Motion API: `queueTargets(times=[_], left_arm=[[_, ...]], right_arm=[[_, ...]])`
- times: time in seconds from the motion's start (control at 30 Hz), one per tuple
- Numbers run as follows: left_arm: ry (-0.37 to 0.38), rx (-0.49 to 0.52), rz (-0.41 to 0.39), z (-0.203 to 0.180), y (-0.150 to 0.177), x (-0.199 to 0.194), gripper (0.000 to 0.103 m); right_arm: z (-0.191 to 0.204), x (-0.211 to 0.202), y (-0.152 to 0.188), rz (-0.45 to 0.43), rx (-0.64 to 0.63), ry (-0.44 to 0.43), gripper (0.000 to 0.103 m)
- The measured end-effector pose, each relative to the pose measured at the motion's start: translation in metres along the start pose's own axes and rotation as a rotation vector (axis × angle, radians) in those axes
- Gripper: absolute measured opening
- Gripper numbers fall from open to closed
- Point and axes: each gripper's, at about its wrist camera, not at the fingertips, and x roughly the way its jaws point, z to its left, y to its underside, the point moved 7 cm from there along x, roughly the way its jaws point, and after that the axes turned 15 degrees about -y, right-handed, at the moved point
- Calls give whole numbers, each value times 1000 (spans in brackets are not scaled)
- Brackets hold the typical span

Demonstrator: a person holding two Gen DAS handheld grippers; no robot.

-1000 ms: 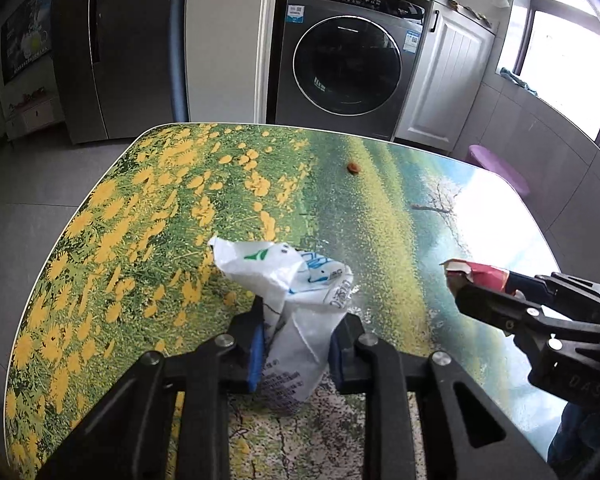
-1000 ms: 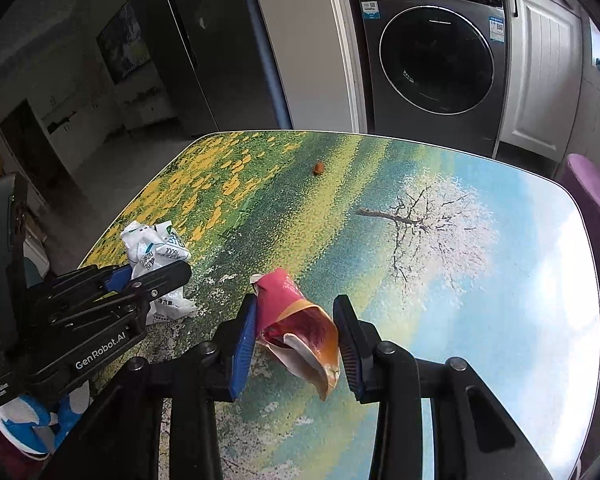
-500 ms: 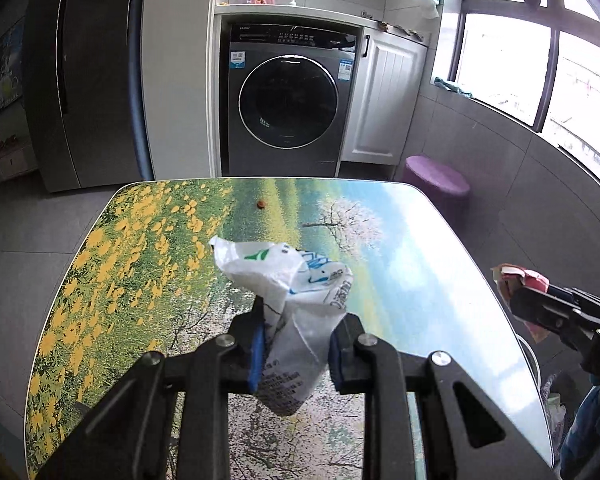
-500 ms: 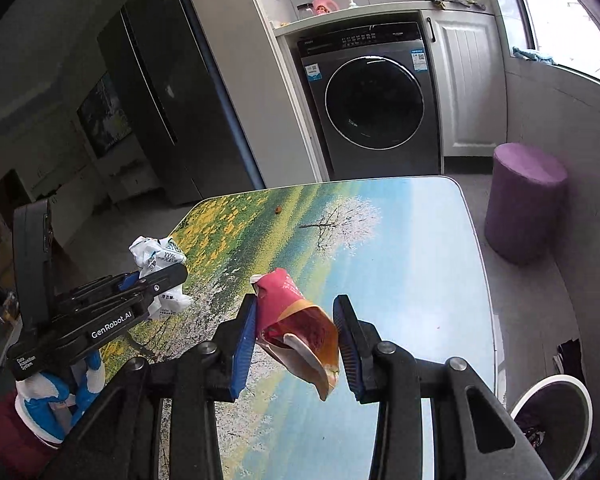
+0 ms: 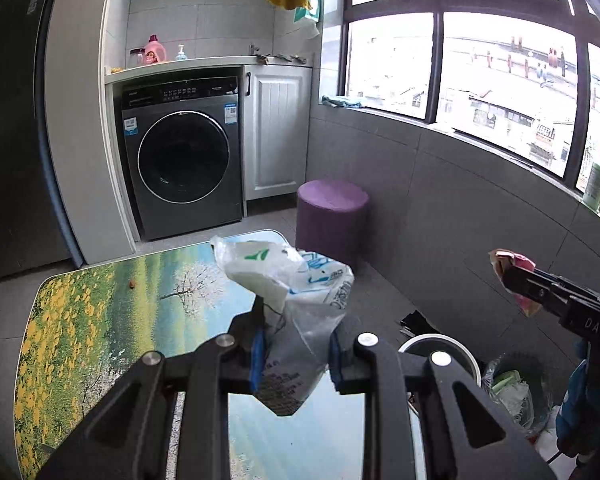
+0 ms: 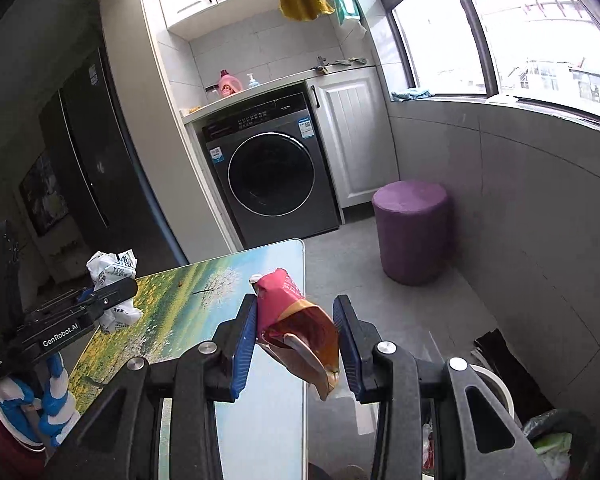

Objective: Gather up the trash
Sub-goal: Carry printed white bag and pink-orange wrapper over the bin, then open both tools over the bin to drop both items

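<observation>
My left gripper is shut on a crumpled white plastic wrapper and holds it in the air above the right edge of the picture-printed table. It shows from the side in the right wrist view. My right gripper is shut on a crumpled pink and orange snack wrapper, held beyond the table's right edge over the floor; it shows in the left wrist view. A white-rimmed bin and a black bin with a bag of trash stand on the floor below.
A small brown crumb lies on the table's far side. A purple stool stands by the grey wall. A washing machine and white cabinet are at the back. Dark cloth lies on the floor.
Both grippers rose and swung right, away from the table top and toward the floor bins, each keeping its wrapper. The bins came into view.
</observation>
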Motion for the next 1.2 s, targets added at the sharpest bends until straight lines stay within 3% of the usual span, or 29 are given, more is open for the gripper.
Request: queueTargets(times=[0.3,0.63,1.0,1.2], left_arm=[[158,167,33,-124,-8,20,23],[261,353,138,-249,20,62,24],[322,363,325,-310,69,123,29],[346,354,351,-324,77,133,45]], right_arm=[[-87,-55,8,-49,98,178,36],[-175,-34,48,3,301,221,37],[-241,-6,106,92,500,256,40],[-259,2,123,130,540,289,42]])
